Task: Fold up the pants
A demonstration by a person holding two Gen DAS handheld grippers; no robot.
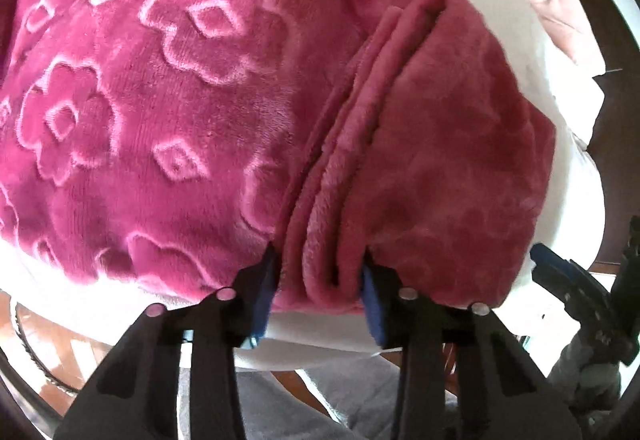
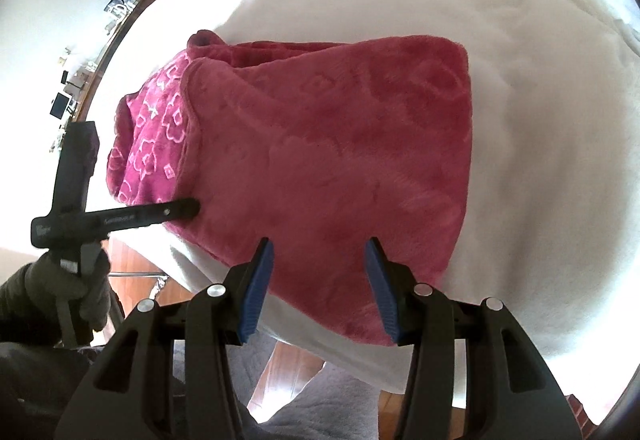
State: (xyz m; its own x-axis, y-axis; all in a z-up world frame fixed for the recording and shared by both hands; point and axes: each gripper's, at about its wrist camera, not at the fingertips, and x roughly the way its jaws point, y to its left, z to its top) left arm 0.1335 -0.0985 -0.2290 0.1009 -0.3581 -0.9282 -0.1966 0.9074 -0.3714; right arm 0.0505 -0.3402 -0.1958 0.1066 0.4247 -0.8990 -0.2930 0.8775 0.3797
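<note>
White bed cover fills most of both views; bare from 12 to 4 o'clock in the right wrist view. Wood floor shows past its near edge.

Pink fleece pants lie folded on the cover, centre of the right wrist view, close to the near edge. Plain inner side faces up on the top layer; flower-embossed side shows at 9 o'clock, and fills the left wrist view from 9 to 12 o'clock.

Person: grey-trousered legs at 6 o'clock, gloved hand at 8 o'clock gripping the left tool's handle.

Left gripper: jaws clamped on the stacked fold edges of the pants at the near edge; fabric bunches between the blue pads.

Right gripper: jaws apart, nothing between them, over the plain top layer; contact cannot be judged. No obstruction between it and the cloth.

Cluttered shelf at 10 o'clock, well apart.
</note>
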